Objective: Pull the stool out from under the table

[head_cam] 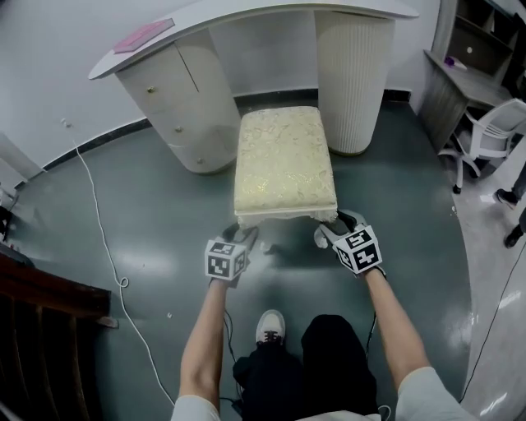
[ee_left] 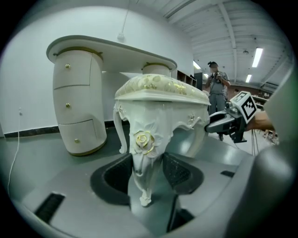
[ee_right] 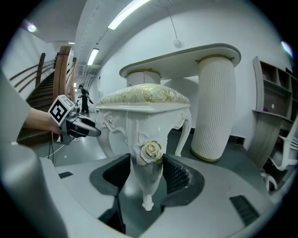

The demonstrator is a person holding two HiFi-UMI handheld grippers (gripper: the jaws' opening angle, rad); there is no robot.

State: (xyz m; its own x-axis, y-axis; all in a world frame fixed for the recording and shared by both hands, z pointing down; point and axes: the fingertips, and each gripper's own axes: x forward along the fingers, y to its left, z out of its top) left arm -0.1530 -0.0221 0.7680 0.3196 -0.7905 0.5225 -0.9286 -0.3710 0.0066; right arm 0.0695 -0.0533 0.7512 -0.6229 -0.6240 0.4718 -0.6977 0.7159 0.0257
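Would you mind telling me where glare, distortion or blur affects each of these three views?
Head view: soft glare patches on the glossy floor; the stool is sharp. Left gripper view: heavy fisheye bends the table, and the corners are black. Right gripper view: same fisheye, and the ceiling light is blown out.

The head camera looks steeply down from above onto the cream-cushioned white carved stool. The cameras on the left gripper and right gripper sit low, very close against the stool's front. Both face the white curved dressing table, which all three views share.
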